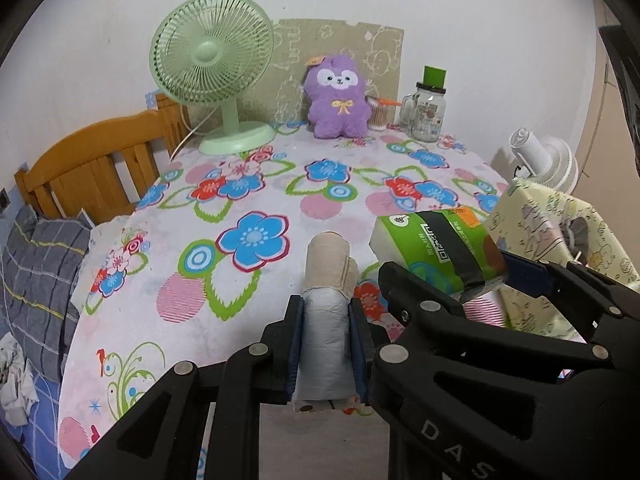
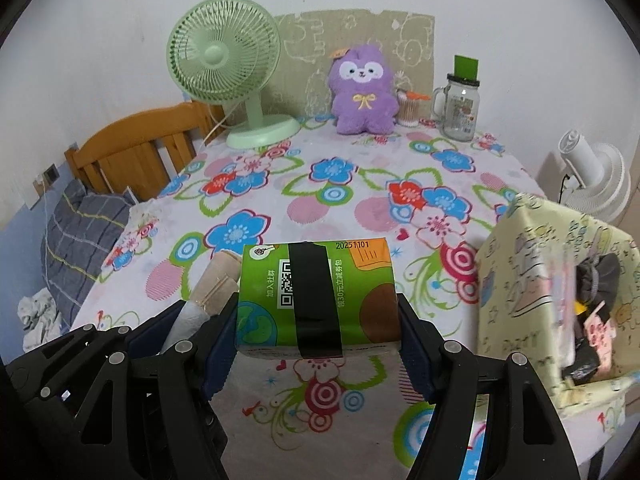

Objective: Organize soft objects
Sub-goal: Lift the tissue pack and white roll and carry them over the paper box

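Left hand-held gripper point(image 1: 325, 340): closed on a grey-and-beige fabric roll point(image 1: 325, 320). The roll stands between the two pads, beige end pointing away from the camera, above the floral cloth of the desk point(image 1: 256, 168).

Right hand-held gripper point(image 2: 318, 320): closed on a green tissue pack point(image 2: 316, 296) bound with a band of black tape. The pack is clamped on its two short sides and is held above the desk surface. In the left wrist view the same pack point(image 1: 436, 252) sits just to the right of the fabric roll; in the right wrist view the roll point(image 2: 212, 284) touches or nearly touches the pack's left edge; contact cannot be confirmed.

Reference landmark: tissue pack.
- Right of the pack, near: a pale yellow fabric box point(image 2: 552, 280) with cartoon print, open side facing the camera, small items inside.
- Beyond the pack, at the far desk edge against the wall: a purple plush toy point(image 2: 362, 92).
- Beyond and left: a green desk fan point(image 2: 224, 60).
- Beyond and right: a glass mug jar point(image 2: 460, 112) with a green lid.
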